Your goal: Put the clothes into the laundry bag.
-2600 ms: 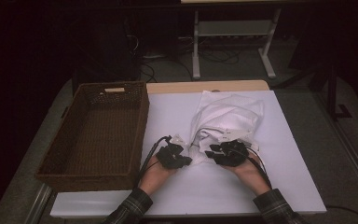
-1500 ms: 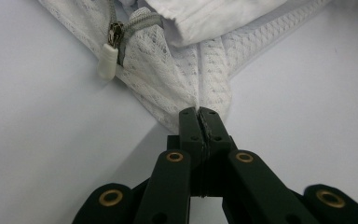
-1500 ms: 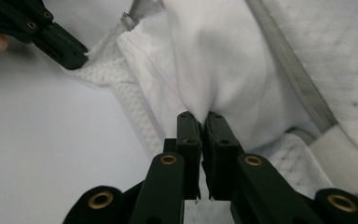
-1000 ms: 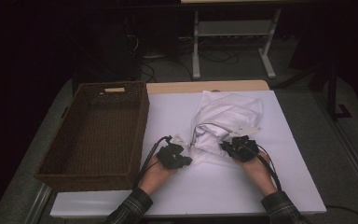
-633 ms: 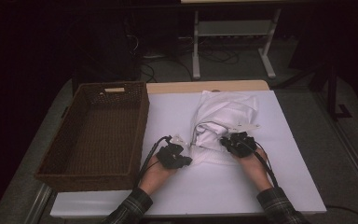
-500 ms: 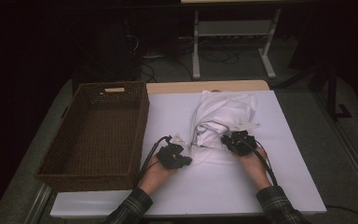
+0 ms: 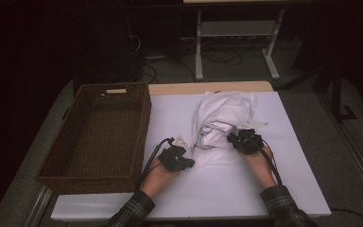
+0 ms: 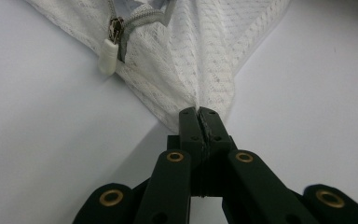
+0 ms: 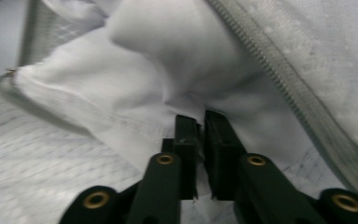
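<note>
A white mesh zip bag (image 7: 227, 111) lies on the white table (image 7: 264, 189) with a white garment (image 9: 158, 51) stuffed in its mouth. My left gripper (image 7: 189, 163) is shut on the bag's near corner (image 8: 200, 79), just below the white zipper pull (image 8: 108, 58). My right gripper (image 7: 234, 139) sits at the bag's open mouth. Its jaws have just been opening and stand a little apart (image 9: 199, 119). The garment's hem lies over their tips but is not pinched. The grey zipper band (image 9: 279, 70) runs past on the right.
A dark wicker basket (image 7: 144, 118) stands left of the bag, its inside bare. A tag (image 7: 257, 124) sticks out beside the right gripper. Table legs and cables show on the dark floor beyond the far edge.
The right gripper has shifted right and a little farther up the bag, and the garment now sits deeper in the bag. Its jaws have parted slightly. The left gripper has kept still.
</note>
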`<control>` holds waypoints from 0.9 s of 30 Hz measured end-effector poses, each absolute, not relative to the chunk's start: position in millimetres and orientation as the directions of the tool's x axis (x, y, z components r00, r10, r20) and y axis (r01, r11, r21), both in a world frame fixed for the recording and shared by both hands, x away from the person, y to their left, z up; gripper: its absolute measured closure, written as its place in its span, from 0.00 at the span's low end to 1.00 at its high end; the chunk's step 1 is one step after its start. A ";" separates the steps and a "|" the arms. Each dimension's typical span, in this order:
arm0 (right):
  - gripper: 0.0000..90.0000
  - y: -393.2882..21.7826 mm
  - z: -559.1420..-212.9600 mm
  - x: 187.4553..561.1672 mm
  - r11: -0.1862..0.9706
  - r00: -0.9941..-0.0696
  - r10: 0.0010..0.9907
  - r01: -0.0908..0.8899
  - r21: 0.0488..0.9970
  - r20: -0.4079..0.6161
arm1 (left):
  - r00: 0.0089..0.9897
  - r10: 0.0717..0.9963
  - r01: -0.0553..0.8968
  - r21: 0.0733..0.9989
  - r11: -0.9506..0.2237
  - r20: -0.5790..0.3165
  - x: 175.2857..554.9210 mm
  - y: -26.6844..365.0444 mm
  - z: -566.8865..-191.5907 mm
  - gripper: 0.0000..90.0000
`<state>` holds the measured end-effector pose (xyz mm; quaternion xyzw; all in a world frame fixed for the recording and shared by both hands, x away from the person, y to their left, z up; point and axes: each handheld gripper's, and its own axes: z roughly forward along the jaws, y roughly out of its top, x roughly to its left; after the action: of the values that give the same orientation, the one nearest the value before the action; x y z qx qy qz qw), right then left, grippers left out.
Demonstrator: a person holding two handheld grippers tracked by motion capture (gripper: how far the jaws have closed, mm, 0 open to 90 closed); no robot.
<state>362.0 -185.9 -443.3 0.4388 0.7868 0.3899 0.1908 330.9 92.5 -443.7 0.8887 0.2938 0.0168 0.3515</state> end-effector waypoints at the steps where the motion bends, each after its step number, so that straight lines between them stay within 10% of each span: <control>1: 0.87 -185.9 -443.3 362.0 0.311 -0.542 0.839 0.542 0.781 0.042 | 0.827 0.534 0.510 0.635 -0.580 -0.177 330.9 92.5 -443.7 0.99; 9: 0.77 -190.4 -396.0 341.0 0.331 -0.609 0.792 0.470 0.818 0.029 | 0.825 0.536 0.511 0.639 -0.575 -0.178 330.7 92.0 -444.1 0.99; 27: 0.99 -163.5 -394.8 376.5 0.417 -0.654 0.756 0.484 0.769 0.001 | 0.828 0.533 0.508 0.639 -0.578 -0.176 330.9 92.3 -444.1 0.99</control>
<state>376.5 -163.5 -394.8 0.3766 0.8231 0.3866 0.1764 330.9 92.3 -444.1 0.8881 0.2931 0.0178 0.3537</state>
